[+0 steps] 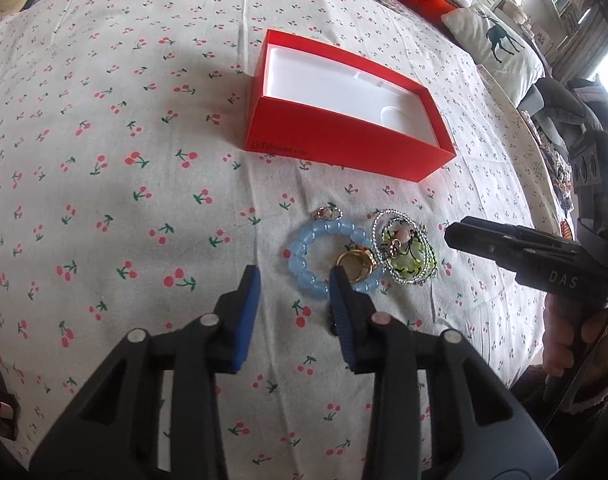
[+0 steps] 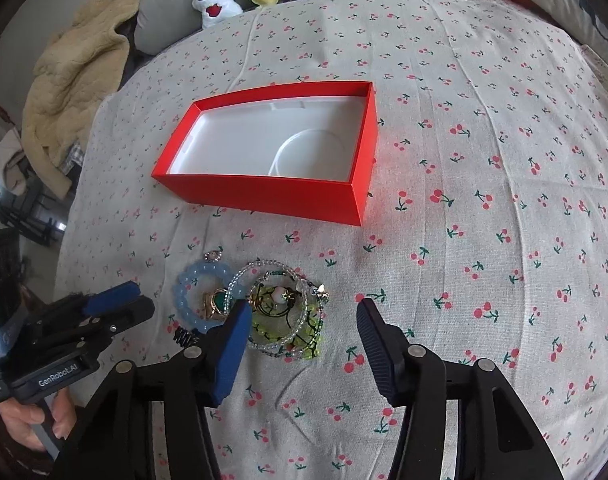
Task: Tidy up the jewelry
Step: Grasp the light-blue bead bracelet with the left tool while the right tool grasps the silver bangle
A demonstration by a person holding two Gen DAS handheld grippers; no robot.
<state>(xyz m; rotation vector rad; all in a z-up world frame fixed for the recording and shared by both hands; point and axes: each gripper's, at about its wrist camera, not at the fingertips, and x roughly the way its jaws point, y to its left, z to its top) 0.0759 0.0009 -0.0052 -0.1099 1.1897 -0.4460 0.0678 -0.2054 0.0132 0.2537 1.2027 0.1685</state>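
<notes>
Jewelry heaped on the cherry-print cloth (image 2: 484, 160), just in front of the open red box (image 2: 263, 192) — both tongs lowered over it.

Leftmost in the heap, a ring of glossy pale-blue beads (image 1: 304, 256) with a small charm at its far edge; inside it, a gold ring (image 1: 358, 266) with a green stone; to the right and touching, coils of clear and yellow-green beads (image 2: 287, 320) on dark wire, tangled, with a pink bead among them. Left gripper (image 1: 293, 296) partly spread, pinching nothing — right pad tip over the blue beads' near edge, contact not clear. Right gripper (image 2: 304, 320) spread wider, empty, left pad beside the gold ring, the green coils between its fingers. Pads (image 2: 231, 344) blue, ribbed rubber on black plastic arms. Box of smooth red card, rectangular, lined with a moulded white tray holding a round recess; nothing inside.
</notes>
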